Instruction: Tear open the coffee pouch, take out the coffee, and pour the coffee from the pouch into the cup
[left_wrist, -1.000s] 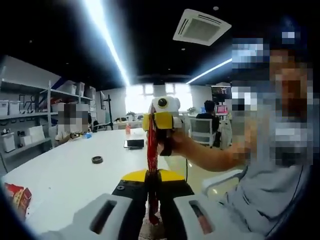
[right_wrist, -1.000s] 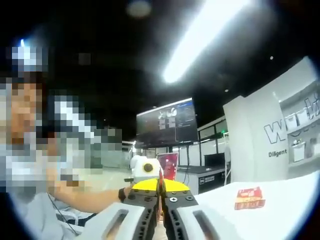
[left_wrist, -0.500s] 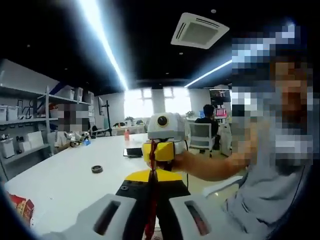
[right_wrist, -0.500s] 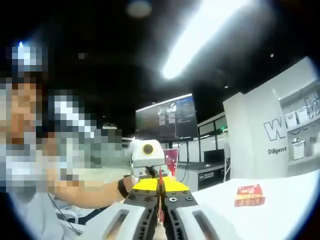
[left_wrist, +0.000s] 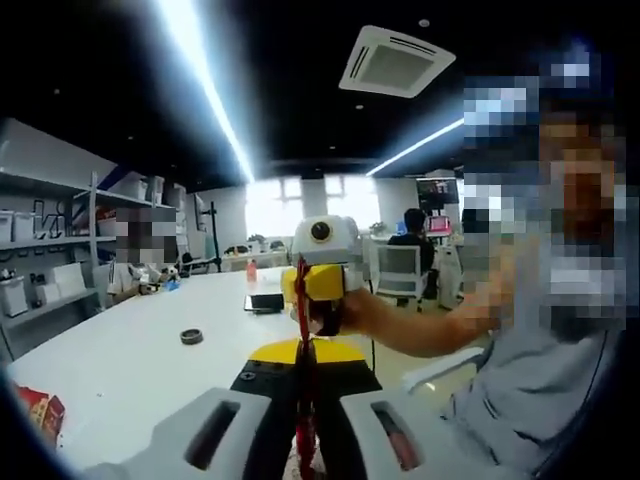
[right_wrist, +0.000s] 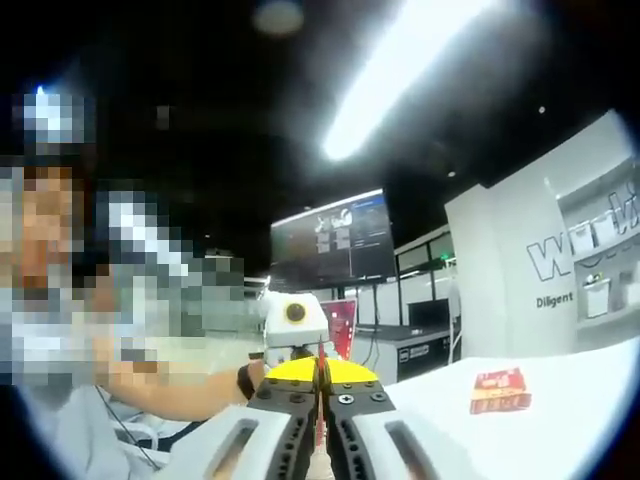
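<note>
Tabletop (left_wrist: 130, 370): long and white, running back into the room in the left gripper view; its white edge also shows in the right gripper view.
On the tabletop: a small dark ring (left_wrist: 191, 337), a dark flat phone-like object (left_wrist: 266, 302) farther back, and a red packet (left_wrist: 35, 415) at the near left; in the right gripper view a red packet lies flat on the white surface.
Room: open office with a dark ceiling, long light strips (left_wrist: 205, 80), a ceiling air vent (left_wrist: 390, 62), shelving with boxes (left_wrist: 50, 260) along one wall, bright windows at the far end, and a large wall screen (right_wrist: 330, 240) in the right gripper view.
Coffee pouch (left_wrist: 303, 390): narrow red strip seen edge-on, held in the air above the tabletop, stretched between the two tools.
Left hand-held gripper (left_wrist: 303, 440): jaws clenched on the pouch's near end.
Right hand-held gripper (right_wrist: 320, 425): jaws pressed together on a thin red edge of the pouch.
</note>
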